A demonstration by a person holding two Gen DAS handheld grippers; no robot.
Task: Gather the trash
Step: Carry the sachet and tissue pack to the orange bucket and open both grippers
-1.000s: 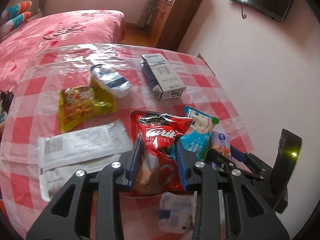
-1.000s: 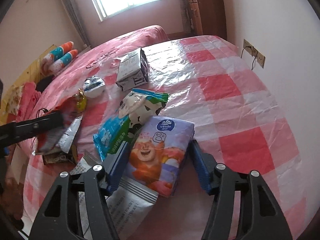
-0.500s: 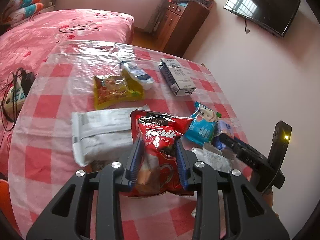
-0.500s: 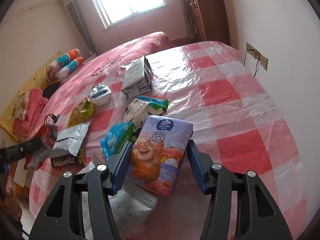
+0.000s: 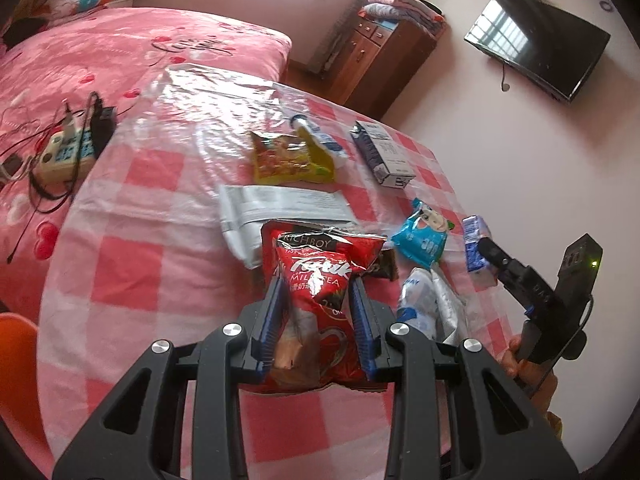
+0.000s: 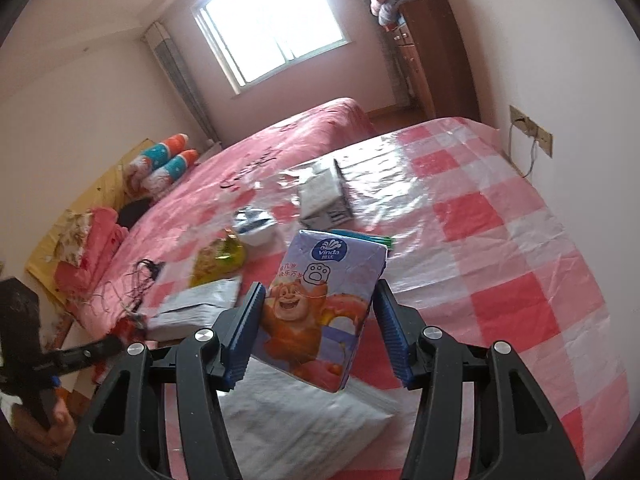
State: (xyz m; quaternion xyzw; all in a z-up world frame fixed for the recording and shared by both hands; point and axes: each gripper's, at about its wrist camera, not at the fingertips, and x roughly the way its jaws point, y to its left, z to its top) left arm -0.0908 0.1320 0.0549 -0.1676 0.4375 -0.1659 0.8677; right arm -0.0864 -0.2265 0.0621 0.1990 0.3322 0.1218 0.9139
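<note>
A red milk-tea packet [image 5: 320, 276] is seen at lower centre; a lilac tissue pack [image 6: 320, 304] is printed with an orange bear; the tablecloth [image 5: 132, 240] is checked pink and white.

**Left gripper clamps red milk-tea packet above the checked table**

The left gripper [image 5: 318, 320] pinches a red milk-tea packet [image 5: 320, 280] between its blue pads [image 5: 272, 320], the packet raised over the pink checked tablecloth [image 5: 132, 240]. At twelve o'clock from the packet lies a white mailer bag [image 5: 280, 204], and beyond it a yellow snack bag [image 5: 290, 158]. At one o'clock sits a milk carton [image 5: 384, 154] on its side. At three o'clock lie a blue wrapper [image 5: 422, 238] and a silver pouch [image 5: 430, 306]. Further right, the right gripper [image 5: 486, 248] holds a purple tissue pack [image 5: 474, 246].
</note>
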